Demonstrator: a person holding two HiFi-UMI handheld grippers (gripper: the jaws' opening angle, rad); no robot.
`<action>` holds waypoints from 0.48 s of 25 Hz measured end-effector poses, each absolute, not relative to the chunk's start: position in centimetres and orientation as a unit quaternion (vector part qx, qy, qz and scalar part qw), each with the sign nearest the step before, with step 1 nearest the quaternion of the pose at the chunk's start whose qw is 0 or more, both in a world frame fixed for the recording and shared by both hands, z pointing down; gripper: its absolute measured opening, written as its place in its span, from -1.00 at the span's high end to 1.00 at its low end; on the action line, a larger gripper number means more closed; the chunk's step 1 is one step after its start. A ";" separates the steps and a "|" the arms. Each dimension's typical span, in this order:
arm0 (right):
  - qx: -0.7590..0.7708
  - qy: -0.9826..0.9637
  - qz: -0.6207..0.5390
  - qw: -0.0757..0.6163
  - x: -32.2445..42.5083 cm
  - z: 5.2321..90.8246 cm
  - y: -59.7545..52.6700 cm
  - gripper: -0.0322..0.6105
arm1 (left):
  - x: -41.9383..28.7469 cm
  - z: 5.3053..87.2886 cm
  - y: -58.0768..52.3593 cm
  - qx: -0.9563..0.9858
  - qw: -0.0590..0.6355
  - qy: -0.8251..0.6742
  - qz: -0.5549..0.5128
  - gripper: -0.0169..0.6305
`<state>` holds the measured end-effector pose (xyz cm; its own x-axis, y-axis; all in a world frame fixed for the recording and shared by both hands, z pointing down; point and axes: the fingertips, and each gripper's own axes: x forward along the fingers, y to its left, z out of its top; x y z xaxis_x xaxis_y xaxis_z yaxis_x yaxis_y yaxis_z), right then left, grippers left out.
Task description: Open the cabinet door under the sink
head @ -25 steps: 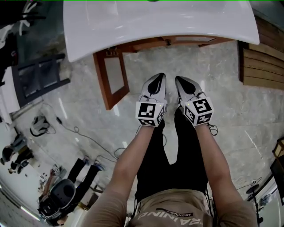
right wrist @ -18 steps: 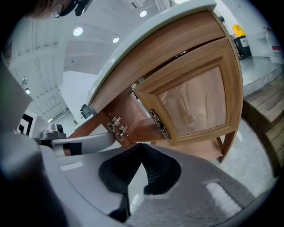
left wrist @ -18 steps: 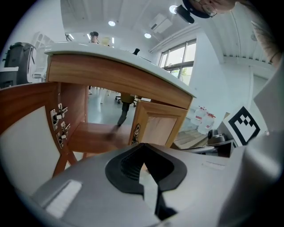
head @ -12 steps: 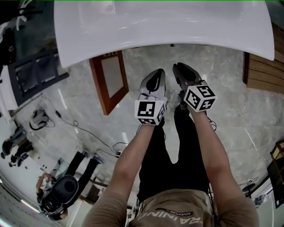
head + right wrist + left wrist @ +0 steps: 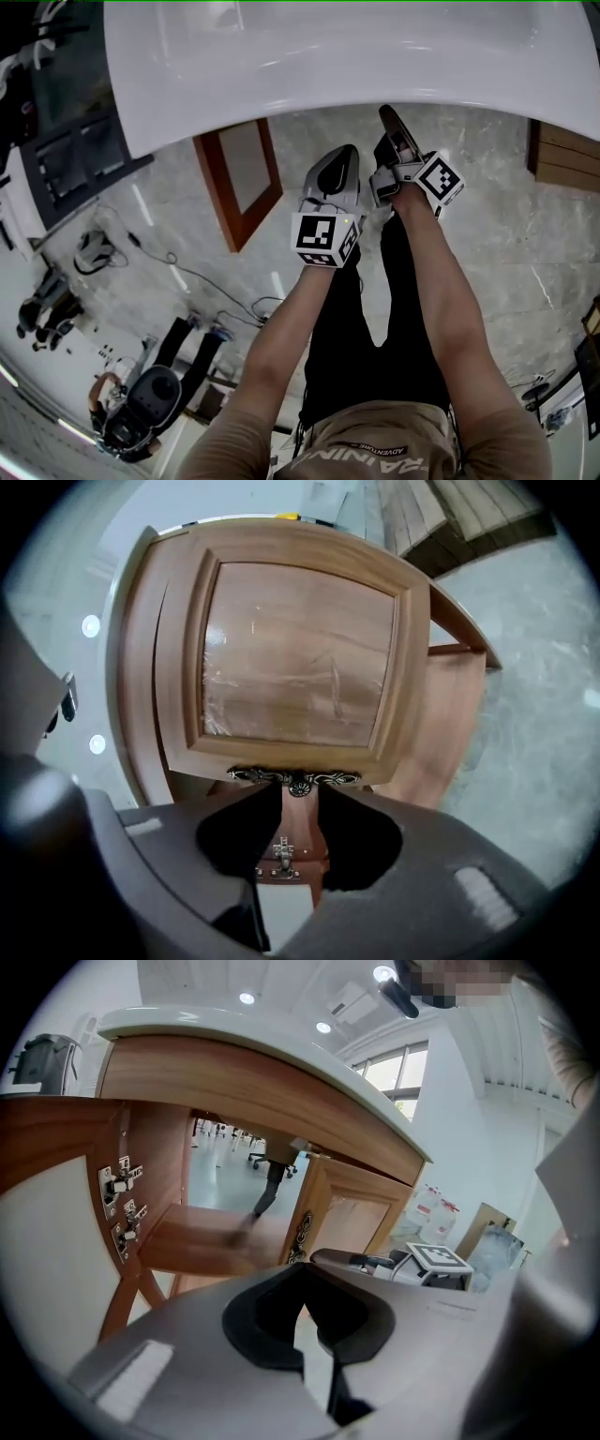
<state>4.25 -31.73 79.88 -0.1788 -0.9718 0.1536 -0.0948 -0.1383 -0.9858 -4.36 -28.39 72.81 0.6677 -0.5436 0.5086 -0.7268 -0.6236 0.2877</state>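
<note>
The white sink point(image 5: 319, 56) spans the top of the head view. Below it, the left cabinet door point(image 5: 236, 180) stands swung open; its hinges point(image 5: 122, 1208) show in the left gripper view. The right cabinet door point(image 5: 298, 658) is closed, with an ornate metal handle point(image 5: 292, 780) on its edge. My right gripper point(image 5: 389, 118), rolled on its side, reaches under the sink's rim. Its jaws have just been opening and stand open point(image 5: 298, 803); the handle lies just ahead of the gap, untouched. My left gripper point(image 5: 343, 155) is shut and empty point(image 5: 305, 1299), beside the right one.
Wooden planks point(image 5: 567, 155) lie on the marble floor at the right. A dark frame point(image 5: 70, 159) stands at the left, with cables point(image 5: 178, 272) trailing across the floor. A crouching person with gear point(image 5: 141, 412) is at the lower left.
My right gripper has rolled onto its side, moved forward under the sink's rim and opened its jaws. The left gripper has shifted only slightly.
</note>
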 end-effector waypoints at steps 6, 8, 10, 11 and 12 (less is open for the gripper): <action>-0.471 0.531 -0.550 0.440 4.2 79.1 -34.2 0.51 | -5.0 73.4 -28.7 0.880 0.244 -0.358 0.193 0.89; -0.469 0.538 -0.549 0.435 3.8 79.2 -34.7 0.51 | -5.6 73.7 -28.8 0.878 0.249 -0.360 0.194 0.89; -0.466 0.535 -0.550 0.439 3.4 79.4 -35.0 0.51 | -6.0 74.1 -28.8 0.876 0.252 -0.361 0.196 0.89; -0.464 0.528 -0.549 0.451 3.5 79.5 -35.1 0.54 | -6.3 74.2 -28.7 0.876 0.254 -0.361 0.197 0.89; -0.463 0.522 -0.546 0.465 3.5 79.5 -35.1 0.57 | -6.5 74.4 -28.6 0.875 0.255 -0.360 0.199 0.89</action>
<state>3.54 -35.13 79.53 -0.1402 -0.9899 0.0202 0.0245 -0.0238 -0.9994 -6.47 -28.62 74.36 0.6620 -0.5280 0.5319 -0.7310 -0.6115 0.3028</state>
